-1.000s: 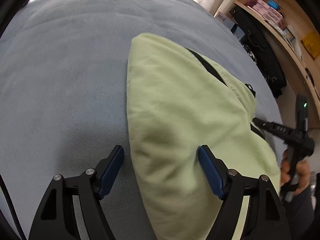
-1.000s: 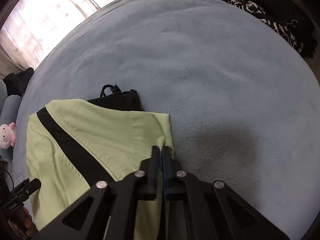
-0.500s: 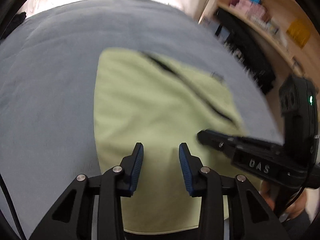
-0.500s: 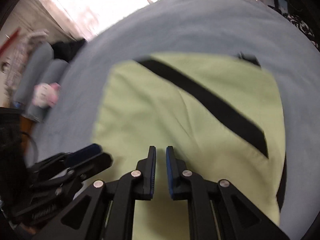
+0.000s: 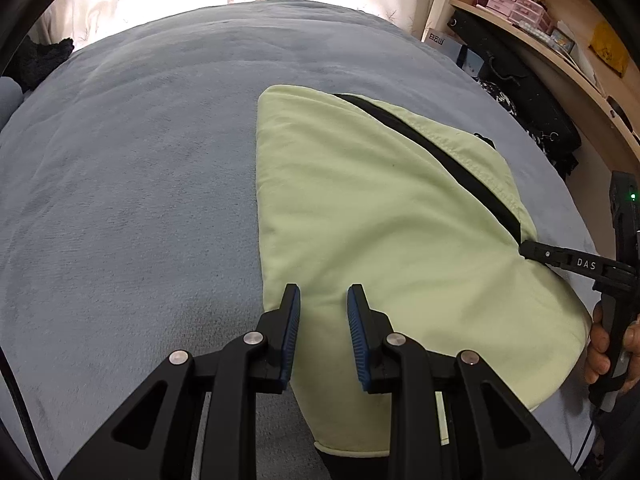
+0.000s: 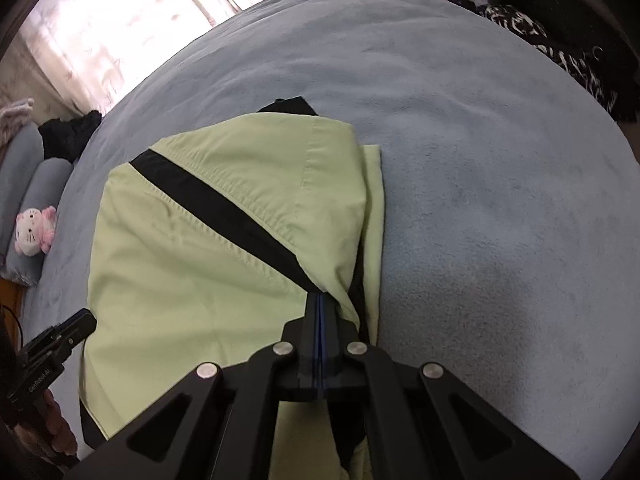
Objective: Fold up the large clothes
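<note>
A pale green garment (image 5: pixel 380 208) with a black diagonal stripe lies folded on the grey-blue bed (image 5: pixel 140 160). My left gripper (image 5: pixel 323 300) hovers over its near left edge. Its jaws are closing, with a narrow gap left and green cloth showing between the pads, which do not press on it. In the right wrist view the garment (image 6: pixel 200 272) bunches up toward my right gripper (image 6: pixel 320 298), which is shut on the fabric where the stripe ends at the right edge. The right gripper (image 5: pixel 528 249) also shows at the garment's right side, and the left gripper (image 6: pixel 86 318) at its left.
A wooden shelf (image 5: pixel 520 0) with small boxes curves along the right, with dark clothes (image 5: pixel 532 112) hanging below it. A pink and white plush toy (image 6: pixel 34 230) sits on grey pillows at the left. Bare bed (image 6: pixel 480 200) spreads to the garment's right.
My left jaws have narrowed from wide apart to a small gap. My right gripper swung over the garment's middle, then came back to its right edge and pinched the fabric.
</note>
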A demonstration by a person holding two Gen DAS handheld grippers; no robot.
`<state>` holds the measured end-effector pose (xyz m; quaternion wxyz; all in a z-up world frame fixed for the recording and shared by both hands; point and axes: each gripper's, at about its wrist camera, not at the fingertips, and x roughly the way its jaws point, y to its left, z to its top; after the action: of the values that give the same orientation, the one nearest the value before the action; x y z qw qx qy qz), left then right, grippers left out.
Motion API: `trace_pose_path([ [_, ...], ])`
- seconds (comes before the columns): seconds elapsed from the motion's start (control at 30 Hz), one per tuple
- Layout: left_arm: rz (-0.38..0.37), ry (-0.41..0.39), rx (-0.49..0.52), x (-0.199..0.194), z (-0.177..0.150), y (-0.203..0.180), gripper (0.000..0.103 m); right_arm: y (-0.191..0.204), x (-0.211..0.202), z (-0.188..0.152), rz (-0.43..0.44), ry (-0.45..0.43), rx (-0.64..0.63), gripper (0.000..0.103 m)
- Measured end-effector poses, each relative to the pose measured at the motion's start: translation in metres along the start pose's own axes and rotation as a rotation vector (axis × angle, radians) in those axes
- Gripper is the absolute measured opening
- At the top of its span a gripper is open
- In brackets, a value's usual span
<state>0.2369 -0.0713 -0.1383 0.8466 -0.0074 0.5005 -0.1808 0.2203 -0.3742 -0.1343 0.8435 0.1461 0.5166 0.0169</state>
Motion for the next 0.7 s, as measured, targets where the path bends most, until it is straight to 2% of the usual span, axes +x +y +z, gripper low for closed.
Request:
trace_pose_path([
  [0.13, -0.005, 0.006, -0.004, -0.003, 0.004, -0.005, 0.024, -0.004, -0.023, -0.015, 0.039, 0.011, 0.048, 0.001],
  [0.23, -0.044, 0.001, 0.002, -0.013, 0.000, -0.016, 0.024, 0.019, -0.035, -0.023, 0.059, -0.002, 0.008, 0.004],
  [0.3, -0.080, -0.004, 0.015, -0.020, -0.008, -0.024, 0.024, 0.030, -0.039, -0.039, 0.088, 0.021, -0.035, 0.004],
  [0.33, -0.095, -0.002, 0.026, -0.022, -0.014, -0.030, 0.024, 0.031, -0.037, -0.044, 0.085, 0.026, -0.044, 0.004],
  [0.37, -0.104, 0.012, 0.038, -0.022, -0.022, -0.036, 0.024, 0.030, -0.037, -0.053, 0.042, 0.017, -0.064, 0.002],
  [0.43, -0.058, 0.008, 0.064, -0.020, -0.035, -0.039, 0.025, 0.021, -0.039, -0.064, 0.018, -0.007, -0.063, 0.000],
  [0.5, -0.016, 0.002, 0.096, -0.019, -0.043, -0.041, 0.026, 0.010, -0.040, -0.071, 0.063, 0.002, -0.013, 0.000],
  [0.7, -0.030, 0.018, 0.043, -0.022, -0.041, -0.030, 0.026, 0.016, -0.050, -0.069, 0.031, -0.002, -0.020, 0.000],
])
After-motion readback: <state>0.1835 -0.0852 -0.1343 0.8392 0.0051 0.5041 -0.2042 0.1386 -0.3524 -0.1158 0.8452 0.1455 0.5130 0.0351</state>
